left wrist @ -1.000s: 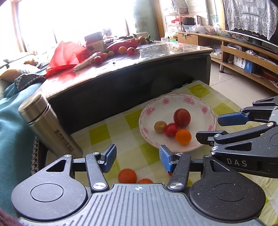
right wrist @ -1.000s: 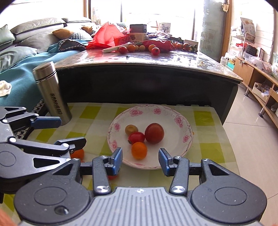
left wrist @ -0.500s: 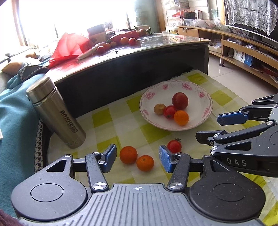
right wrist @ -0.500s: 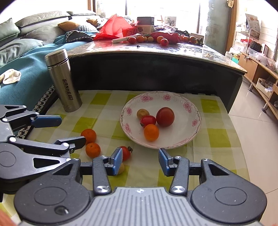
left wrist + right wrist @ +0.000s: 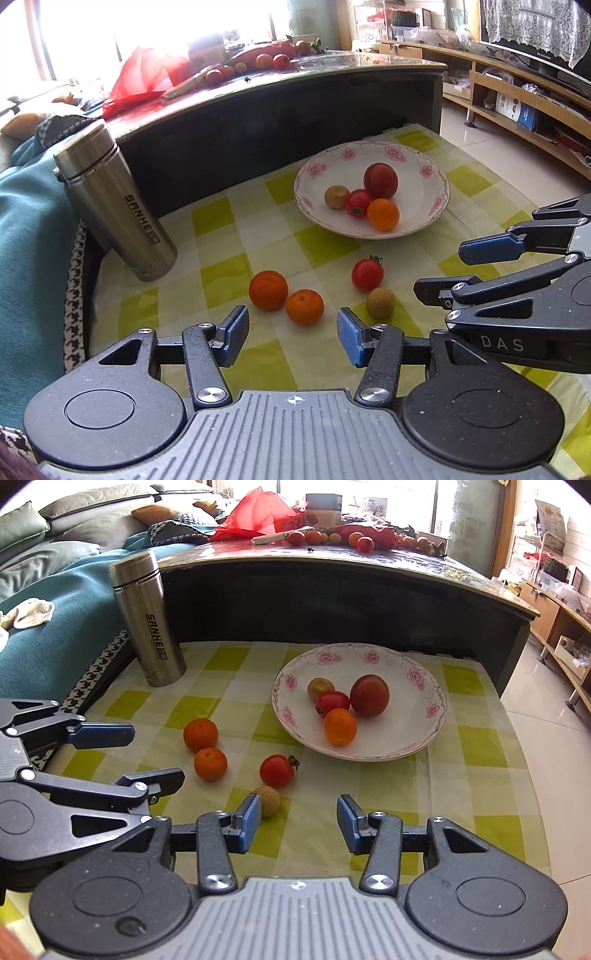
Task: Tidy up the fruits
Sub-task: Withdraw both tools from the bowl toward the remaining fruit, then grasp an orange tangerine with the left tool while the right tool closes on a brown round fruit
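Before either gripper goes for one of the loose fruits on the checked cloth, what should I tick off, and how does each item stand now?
1. Left gripper open, empty: ok.
2. Right gripper open, empty: ok.
3. White flowered plate has room beside its four fruits: ok.
4. Two loose oranges touching: not ok for a clean single grasp.
5. Small red tomato and round brown fruit stand apart: cannot tell.
6. Steel flask clear of the fruits: ok.
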`<state>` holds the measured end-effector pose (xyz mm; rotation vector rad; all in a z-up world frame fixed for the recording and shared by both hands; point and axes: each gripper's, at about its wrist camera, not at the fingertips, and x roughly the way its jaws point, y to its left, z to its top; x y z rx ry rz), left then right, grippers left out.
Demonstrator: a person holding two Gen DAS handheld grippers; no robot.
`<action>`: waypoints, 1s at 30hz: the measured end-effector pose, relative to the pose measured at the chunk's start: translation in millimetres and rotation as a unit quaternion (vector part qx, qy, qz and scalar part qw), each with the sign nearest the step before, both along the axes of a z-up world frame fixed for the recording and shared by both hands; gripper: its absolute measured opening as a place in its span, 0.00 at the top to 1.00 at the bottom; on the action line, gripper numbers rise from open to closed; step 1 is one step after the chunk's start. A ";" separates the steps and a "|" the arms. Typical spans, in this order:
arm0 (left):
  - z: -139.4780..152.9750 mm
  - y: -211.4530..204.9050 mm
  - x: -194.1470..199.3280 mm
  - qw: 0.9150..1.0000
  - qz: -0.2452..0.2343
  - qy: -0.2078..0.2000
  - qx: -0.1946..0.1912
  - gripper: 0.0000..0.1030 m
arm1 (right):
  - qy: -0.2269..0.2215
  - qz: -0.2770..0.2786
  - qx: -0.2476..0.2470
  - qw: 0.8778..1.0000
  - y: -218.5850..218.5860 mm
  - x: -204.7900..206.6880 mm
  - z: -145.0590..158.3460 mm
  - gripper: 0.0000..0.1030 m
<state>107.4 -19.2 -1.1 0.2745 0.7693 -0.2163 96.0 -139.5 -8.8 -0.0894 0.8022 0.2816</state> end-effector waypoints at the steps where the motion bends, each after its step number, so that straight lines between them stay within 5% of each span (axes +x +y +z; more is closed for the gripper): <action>1: -1.8 0.8 0.0 1.000 0.000 0.002 0.000 0.41 | 0.003 0.002 0.000 1.000 0.5 0.4 -1.9 0.52; 30: -30.0 13.8 5.9 0.999 -0.016 0.047 0.006 0.38 | 0.042 0.044 -0.006 0.998 15.6 18.6 -35.0 0.52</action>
